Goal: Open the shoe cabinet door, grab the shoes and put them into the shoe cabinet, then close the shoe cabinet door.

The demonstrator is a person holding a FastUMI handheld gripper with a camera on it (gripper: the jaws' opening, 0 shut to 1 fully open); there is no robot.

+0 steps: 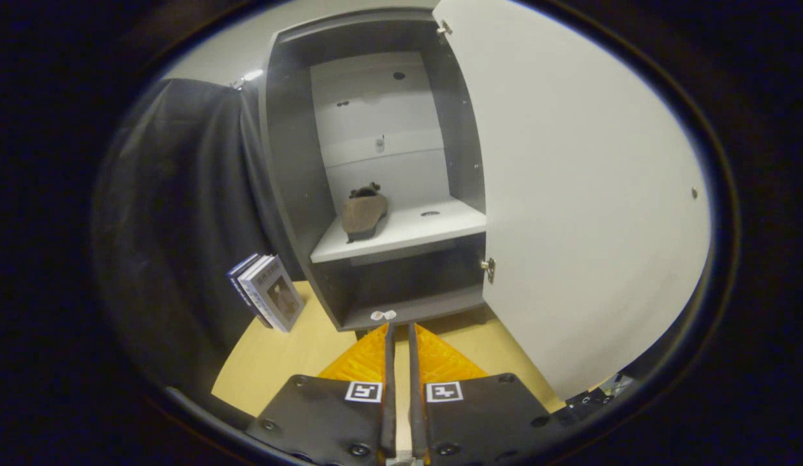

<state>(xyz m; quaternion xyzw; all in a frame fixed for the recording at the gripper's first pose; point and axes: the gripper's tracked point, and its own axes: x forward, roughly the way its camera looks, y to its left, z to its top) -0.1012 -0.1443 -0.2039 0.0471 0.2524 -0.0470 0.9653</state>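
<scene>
On the wooden floor (272, 362) the cabinet (291, 168) stood open; a shoe (364, 212) lay shelved; our gripper (399, 330), fingers pressed together and empty, had only the door (589, 194) on the right left to close.

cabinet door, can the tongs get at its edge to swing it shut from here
Probably yes. The cabinet door stands wide open beside the tongs, which are nearly closed and hold nothing. Nothing lies between them and the door's lower edge. The shoe already sits on the shelf, clear of the door's swing.
</scene>
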